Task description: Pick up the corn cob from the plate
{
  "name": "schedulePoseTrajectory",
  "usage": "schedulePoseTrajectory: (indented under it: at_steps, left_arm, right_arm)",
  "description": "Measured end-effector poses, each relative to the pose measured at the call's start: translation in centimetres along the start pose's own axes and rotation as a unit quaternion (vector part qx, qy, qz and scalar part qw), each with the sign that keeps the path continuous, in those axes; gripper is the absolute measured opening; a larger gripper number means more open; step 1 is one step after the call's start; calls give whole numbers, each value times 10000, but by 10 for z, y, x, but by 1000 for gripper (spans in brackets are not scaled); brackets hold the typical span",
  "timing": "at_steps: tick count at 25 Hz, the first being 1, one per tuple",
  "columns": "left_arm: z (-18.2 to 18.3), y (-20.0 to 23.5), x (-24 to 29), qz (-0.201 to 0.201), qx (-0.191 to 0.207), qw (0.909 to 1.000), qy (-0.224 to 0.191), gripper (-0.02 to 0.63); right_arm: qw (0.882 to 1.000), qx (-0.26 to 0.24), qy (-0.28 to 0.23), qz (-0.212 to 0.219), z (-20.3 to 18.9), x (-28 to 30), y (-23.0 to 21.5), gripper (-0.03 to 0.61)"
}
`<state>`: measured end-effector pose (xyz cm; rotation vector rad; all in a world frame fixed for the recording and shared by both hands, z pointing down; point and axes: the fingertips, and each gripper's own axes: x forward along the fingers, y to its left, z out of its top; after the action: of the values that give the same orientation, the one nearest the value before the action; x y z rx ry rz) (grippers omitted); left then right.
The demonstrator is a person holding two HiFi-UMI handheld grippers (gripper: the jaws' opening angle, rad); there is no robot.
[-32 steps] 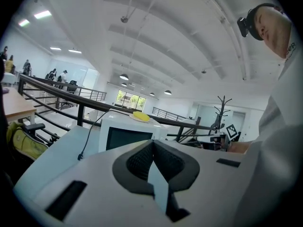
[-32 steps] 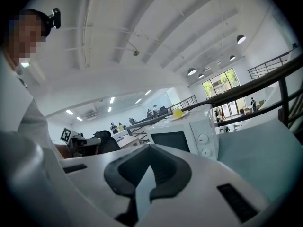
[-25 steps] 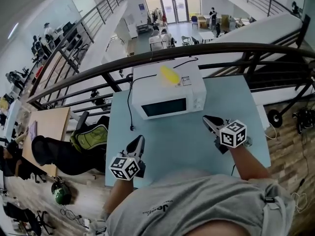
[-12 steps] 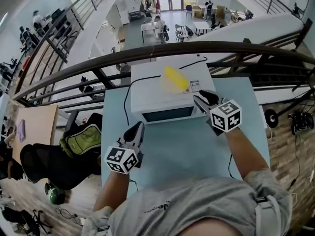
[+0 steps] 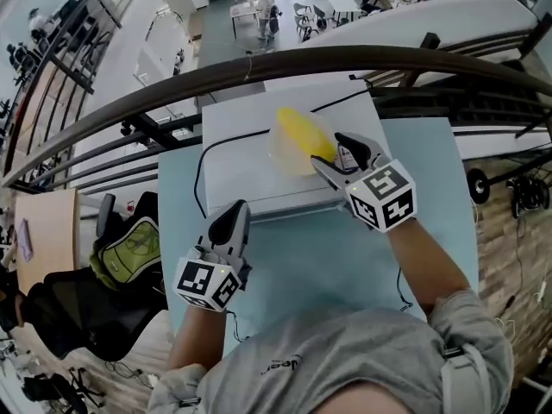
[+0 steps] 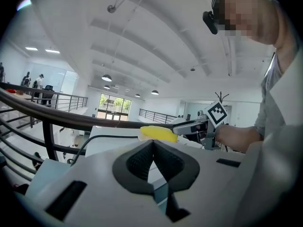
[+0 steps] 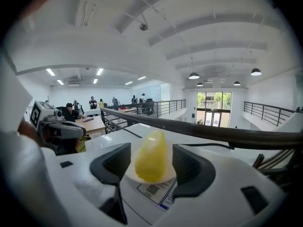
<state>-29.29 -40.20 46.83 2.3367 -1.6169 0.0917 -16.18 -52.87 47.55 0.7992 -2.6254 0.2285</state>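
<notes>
A yellow corn cob (image 5: 304, 132) lies on a pale, see-through plate (image 5: 287, 159) on top of a white microwave (image 5: 244, 166). My right gripper (image 5: 336, 155) is at the plate's near right edge and its jaws are opening. In the right gripper view the cob (image 7: 151, 157) shows just ahead in the gap between the fingers (image 7: 115, 163), which do not touch it. My left gripper (image 5: 233, 220) hovers over the table in front of the microwave's left half, jaws shut with nothing in them. In the left gripper view the cob (image 6: 159, 134) lies beyond the closed gripper (image 6: 152, 149).
The microwave stands at the back of a light blue table (image 5: 328, 257). A black power cord (image 5: 200, 164) runs over its top and down its left side. A dark railing (image 5: 259, 63) curves behind the table, with a drop to a lower floor beyond.
Both grippers have moved forward towards the microwave. The right one went from shut over the table to open at the plate's edge. The left one stayed shut.
</notes>
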Motion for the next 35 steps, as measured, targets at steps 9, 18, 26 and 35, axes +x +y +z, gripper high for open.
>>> schedulePoseTrajectory:
  at_steps: [9, 18, 26, 35]
  left_arm:
    - [-1, 10, 24, -10, 27, 9997, 225, 12]
    - [2, 3, 31, -111, 224, 9994, 260, 12]
    - [2, 2, 35, -99, 317, 9990, 286, 12]
    - [5, 0, 33, -118, 276, 9994, 199, 12]
  right_arm:
    - [9990, -123, 423, 55, -8, 35, 0, 305]
    - [9969, -495, 600, -122, -11, 48, 2, 307]
    - [9955, -423, 827, -200, -16, 52, -2, 306]
    - [9940, -432, 954, -317, -18, 52, -5, 259]
